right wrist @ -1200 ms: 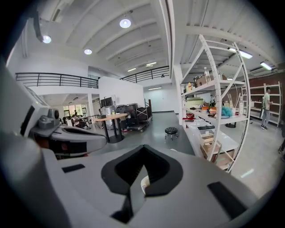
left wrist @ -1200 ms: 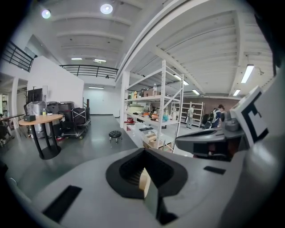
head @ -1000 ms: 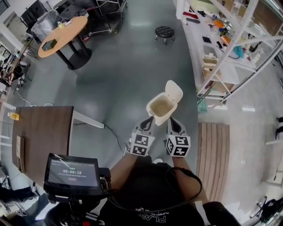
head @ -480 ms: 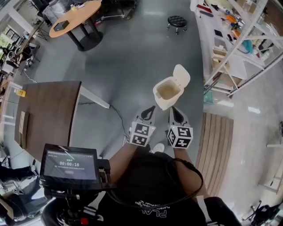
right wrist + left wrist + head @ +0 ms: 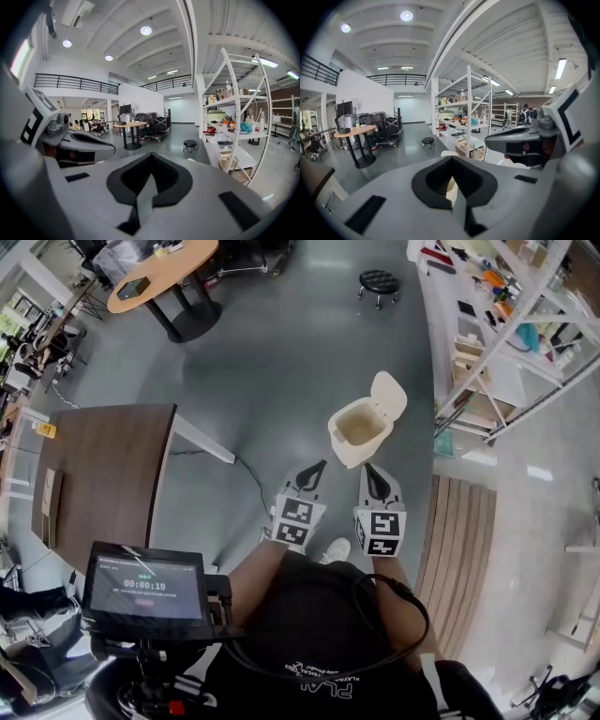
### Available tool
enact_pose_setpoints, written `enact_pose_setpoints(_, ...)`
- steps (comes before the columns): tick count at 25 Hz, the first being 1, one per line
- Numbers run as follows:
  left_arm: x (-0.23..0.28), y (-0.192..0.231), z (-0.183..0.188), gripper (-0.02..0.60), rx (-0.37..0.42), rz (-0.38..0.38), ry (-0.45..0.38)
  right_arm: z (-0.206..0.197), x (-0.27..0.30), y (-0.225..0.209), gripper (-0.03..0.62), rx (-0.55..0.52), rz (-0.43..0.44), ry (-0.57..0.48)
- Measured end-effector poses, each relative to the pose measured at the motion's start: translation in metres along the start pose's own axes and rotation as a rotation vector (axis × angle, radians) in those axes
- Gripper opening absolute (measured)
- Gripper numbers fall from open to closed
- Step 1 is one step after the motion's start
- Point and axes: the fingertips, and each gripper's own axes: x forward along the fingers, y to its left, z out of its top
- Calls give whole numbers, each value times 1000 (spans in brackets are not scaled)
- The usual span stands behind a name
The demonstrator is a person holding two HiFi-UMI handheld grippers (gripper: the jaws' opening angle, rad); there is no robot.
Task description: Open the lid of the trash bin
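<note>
The cream trash bin stands on the grey floor with its lid tipped up and back, so the inside shows. My left gripper hangs a little short of the bin's near left side, jaws meeting in a point with nothing held. My right gripper is level with it just below the bin, also shut and empty. In the left gripper view the left gripper shows a sliver of the cream bin through its opening. The right gripper points over the floor.
A brown table stands to the left, with a cable on the floor beside it. A white shelving rack and a slatted wooden platform lie to the right. A round table and a stool stand far off.
Both grippers have drawn back slightly from the bin, leaving a small gap. The head view has swung, shifting the scene. The lid stays up throughout.
</note>
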Motion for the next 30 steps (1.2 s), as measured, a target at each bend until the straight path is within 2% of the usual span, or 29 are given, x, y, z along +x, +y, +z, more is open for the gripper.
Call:
enact_pose_setpoints(3,-1,7,1,0,0,5,-12,5,-1,4,-5,-21,-3,-19)
enact_pose_setpoints(11,-5,32,9,-1,30,20,-36,-7,-4,-3,-5,8,-100,0)
enact_pose_setpoints(14,-7,46,16,-2,28,30,-42,-3,0,-2,-5,0,-111,5)
enact_pose_setpoints(18,-6,44,21,-2,27,37,-39,2,2,-7,-5,-15,-110,2)
enact_pose_setpoints(23,-23,63,22,0,15,28,-46,17,9,13,-5,-19,-131,-4)
enact_pose_setpoints(30,0,34,10,-2,4,4,-41,-1,4,-11,-5,-21,-151,-15)
